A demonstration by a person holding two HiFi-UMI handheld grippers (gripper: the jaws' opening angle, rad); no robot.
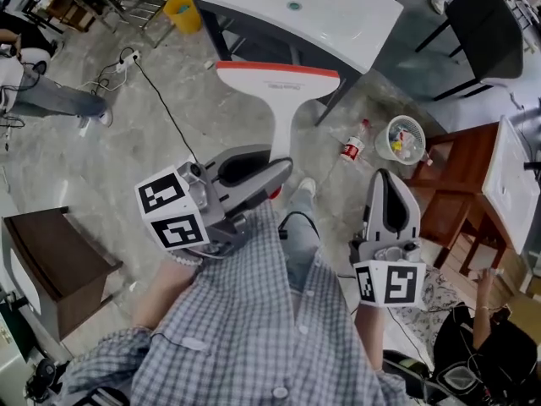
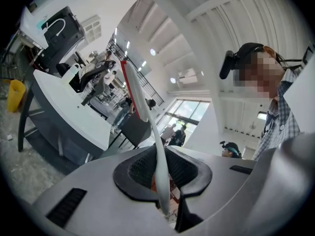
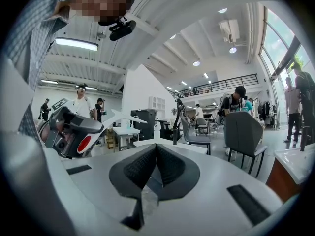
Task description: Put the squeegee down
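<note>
In the head view my left gripper [image 1: 277, 174] is shut on the white handle of the squeegee [image 1: 282, 117]. Its wide blade with a red edge points away from me, toward the white table [image 1: 338, 24]. In the left gripper view, the handle [image 2: 158, 166] stands pinched between the black pads [image 2: 140, 173], and the blade rises up and to the left. My right gripper [image 1: 387, 180] hangs to the right, shut with nothing in it; its pads [image 3: 170, 168] meet in the right gripper view. The squeegee is in the air, short of the table.
Under the table's far end stands a yellow bin [image 1: 182, 13]. A bottle [image 1: 353, 146] and a white basket of rubbish [image 1: 406, 139] lie on the floor. Brown wooden furniture [image 1: 461, 176] stands at right and a dark cabinet [image 1: 51, 260] at left. A cable [image 1: 161, 108] crosses the floor. Other people are about.
</note>
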